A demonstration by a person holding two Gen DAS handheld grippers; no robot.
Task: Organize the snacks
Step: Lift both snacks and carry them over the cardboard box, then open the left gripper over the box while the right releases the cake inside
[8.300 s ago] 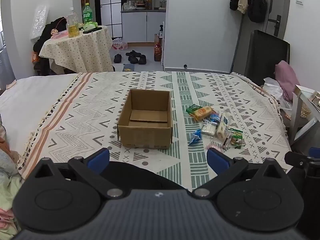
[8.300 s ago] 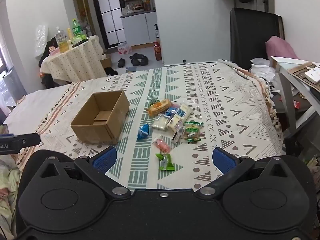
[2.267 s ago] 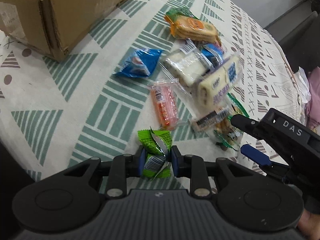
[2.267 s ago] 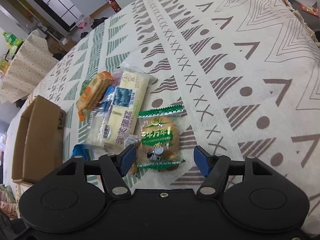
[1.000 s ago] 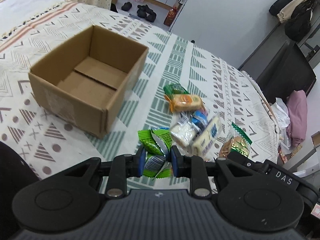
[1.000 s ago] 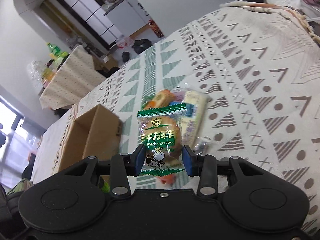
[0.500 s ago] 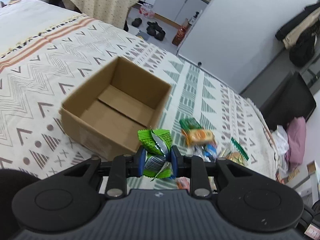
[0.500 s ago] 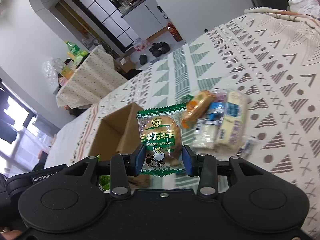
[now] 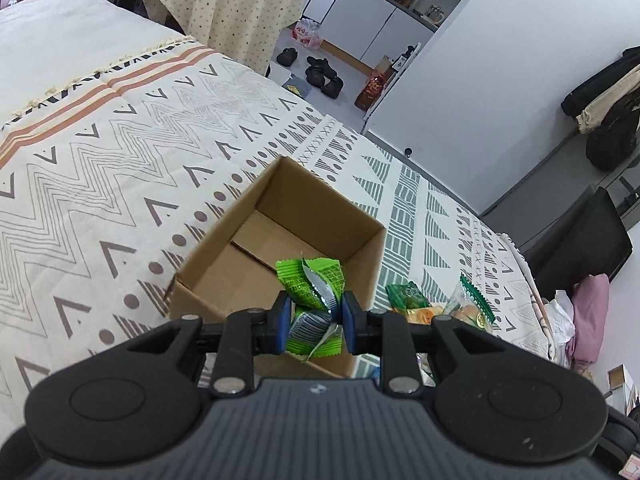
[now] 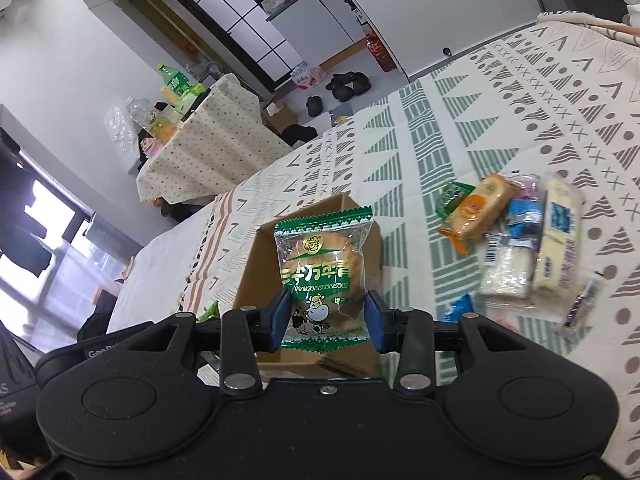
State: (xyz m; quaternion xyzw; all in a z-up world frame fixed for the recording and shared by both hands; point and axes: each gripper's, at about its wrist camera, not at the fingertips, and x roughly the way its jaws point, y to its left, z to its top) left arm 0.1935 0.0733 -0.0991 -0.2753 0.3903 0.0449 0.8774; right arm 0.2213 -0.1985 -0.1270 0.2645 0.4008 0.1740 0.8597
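My left gripper (image 9: pixel 314 322) is shut on a green snack packet (image 9: pixel 313 284) and holds it above the near edge of an open, empty cardboard box (image 9: pixel 248 264). My right gripper (image 10: pixel 326 320) is shut on a clear cake packet with green trim (image 10: pixel 322 258), held above the same cardboard box (image 10: pixel 256 280) from its right side. That cake packet also shows at the right of the left wrist view (image 9: pixel 472 308). A pile of loose snacks (image 10: pixel 516 240) lies on the patterned bedspread (image 10: pixel 500 128) right of the box.
A small table with a dotted cloth (image 10: pixel 208 148) and bottles stands beyond the bed. Shoes (image 9: pixel 320 76) lie on the floor. A black chair (image 9: pixel 580 248) with pink cloth stands past the bed's right edge.
Both grippers have carried their packets leftward from the snack pile to above the box. The box now sits closer and more centred in both views.
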